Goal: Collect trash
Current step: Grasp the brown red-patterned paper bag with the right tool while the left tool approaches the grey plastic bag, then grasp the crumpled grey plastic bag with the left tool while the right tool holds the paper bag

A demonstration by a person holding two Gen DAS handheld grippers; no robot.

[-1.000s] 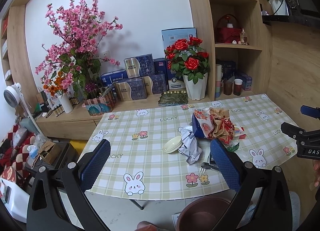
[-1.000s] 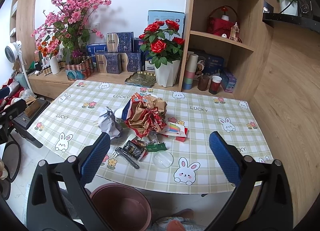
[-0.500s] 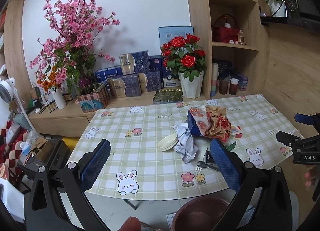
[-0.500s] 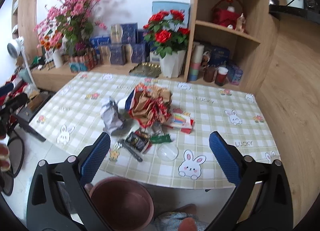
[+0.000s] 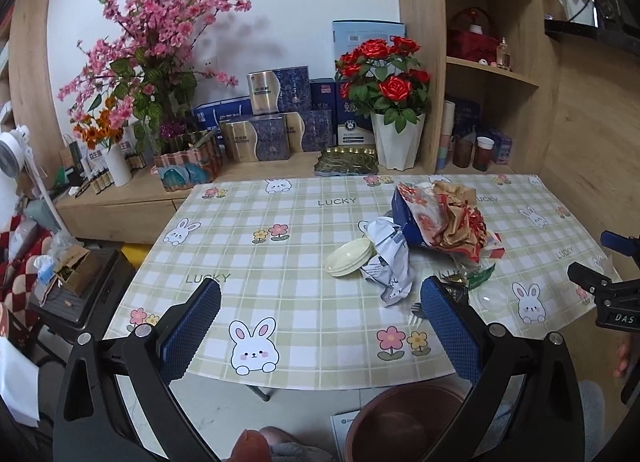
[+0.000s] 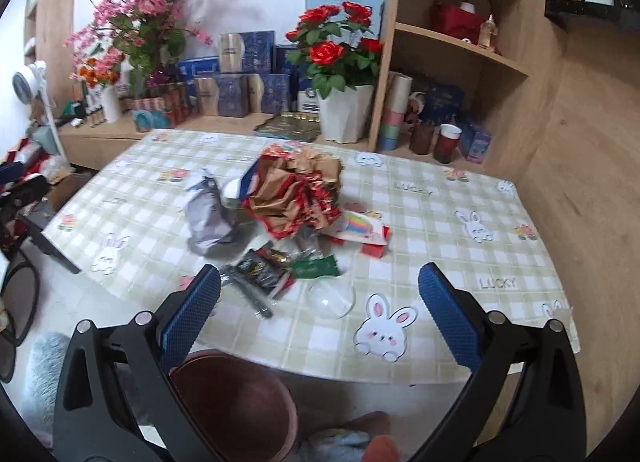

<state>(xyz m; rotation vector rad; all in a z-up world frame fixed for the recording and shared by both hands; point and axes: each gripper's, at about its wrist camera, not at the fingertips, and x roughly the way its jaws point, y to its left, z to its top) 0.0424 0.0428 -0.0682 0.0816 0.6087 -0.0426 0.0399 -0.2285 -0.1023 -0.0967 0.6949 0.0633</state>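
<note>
Both tools, the left tool (image 5: 320,326) and the right tool (image 6: 319,316), hang spread wide and empty over the near edge of the table (image 6: 420,222), back far enough to survey the pile. Crumpled wrapping paper (image 6: 298,192), a grey bag (image 6: 208,214) and dark snack packets (image 6: 266,274) sit clustered mid-table. A brown bin (image 6: 236,402) waits directly below that edge, likely so trash drops straight in.

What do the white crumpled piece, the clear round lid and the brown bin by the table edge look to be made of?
The white crumpled piece looks like thin printed paper or soft film: sharp creases, matte. The clear round lid seems thin transparent plastic, glossy, the cloth pattern showing through. The brown bin looks like moulded plastic, smooth, dull sheen.
</note>
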